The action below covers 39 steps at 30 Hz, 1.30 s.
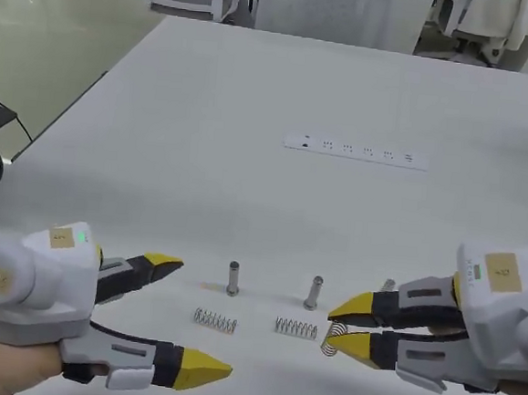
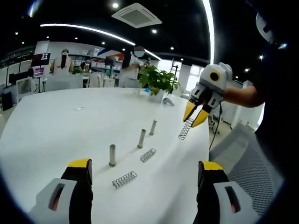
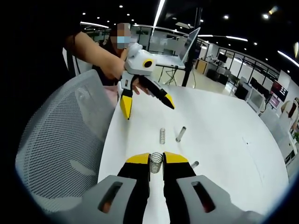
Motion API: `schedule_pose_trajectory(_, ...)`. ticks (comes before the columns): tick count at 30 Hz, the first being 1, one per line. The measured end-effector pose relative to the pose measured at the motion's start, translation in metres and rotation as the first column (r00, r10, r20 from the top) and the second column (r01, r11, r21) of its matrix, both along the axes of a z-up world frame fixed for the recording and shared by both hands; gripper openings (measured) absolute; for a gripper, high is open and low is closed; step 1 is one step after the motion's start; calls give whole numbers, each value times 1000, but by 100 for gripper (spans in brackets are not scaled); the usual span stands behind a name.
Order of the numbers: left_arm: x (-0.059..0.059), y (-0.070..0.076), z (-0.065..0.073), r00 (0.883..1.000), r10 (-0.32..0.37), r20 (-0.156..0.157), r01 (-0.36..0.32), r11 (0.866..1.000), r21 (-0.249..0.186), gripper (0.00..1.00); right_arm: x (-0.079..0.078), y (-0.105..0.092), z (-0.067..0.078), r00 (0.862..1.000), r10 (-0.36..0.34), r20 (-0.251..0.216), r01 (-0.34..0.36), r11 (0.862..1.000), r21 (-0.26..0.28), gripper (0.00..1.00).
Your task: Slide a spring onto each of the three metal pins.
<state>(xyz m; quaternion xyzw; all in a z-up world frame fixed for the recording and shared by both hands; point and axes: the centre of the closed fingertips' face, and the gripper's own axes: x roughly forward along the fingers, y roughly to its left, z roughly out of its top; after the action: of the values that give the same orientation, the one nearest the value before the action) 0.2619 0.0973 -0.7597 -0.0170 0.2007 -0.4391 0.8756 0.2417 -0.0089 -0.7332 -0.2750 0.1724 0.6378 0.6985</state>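
Two short metal pins (image 1: 233, 277) (image 1: 313, 293) stand upright on the white table (image 1: 250, 141). A third pin (image 1: 387, 285) peeks out behind my right gripper (image 1: 347, 323). That gripper is shut on a small spring (image 1: 331, 338), held between its yellow tips (image 3: 156, 159) just above the table. Two more springs (image 1: 215, 321) (image 1: 296, 328) lie flat in front of the pins. My left gripper (image 1: 186, 315) hovers open at the lower left, nothing between its jaws (image 2: 145, 163). The left gripper view has the pins (image 2: 112, 155) (image 2: 141, 138) (image 2: 153, 127) in a row.
A white power strip (image 1: 354, 152) lies further back on the table. A potted plant (image 2: 159, 79) stands at the far end. A mesh chair (image 3: 60, 135) is beside the table's near edge. People stand in the background.
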Motion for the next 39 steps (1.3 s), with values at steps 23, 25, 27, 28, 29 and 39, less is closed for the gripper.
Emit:
schedule_pose_trajectory(23, 0, 10, 3, 1000, 22, 5, -22, 1000, -21, 98, 23, -39, -13, 996, -86, 5, 86, 996, -36, 7)
schedule_pose_trajectory(25, 0, 9, 2, 1000, 20, 5, -20, 1000, -19, 98, 27, -43, -13, 995, -101, 8, 102, 994, -35, 7)
schedule_pose_trajectory(27, -1, 8, 2, 1000, 18, 3, -18, 1000, -16, 98, 30, -47, -13, 994, -111, 13, 112, 993, -38, 7)
schedule_pose_trajectory(28, -1, 8, 1, 1000, 18, 3, -18, 1000, -14, 98, 31, -49, -12, 993, -116, 14, 117, 992, -37, 7)
schedule_pose_trajectory(29, -2, 8, 1, 1000, 18, 2, -18, 1000, -12, 98, 33, -51, -12, 992, -123, 17, 124, 992, -37, 7)
schedule_pose_trajectory(39, -2, 10, 1, 1000, 24, -2, -24, 1000, -11, 98, 48, -61, -9, 984, -178, 18, 178, 983, -32, 7)
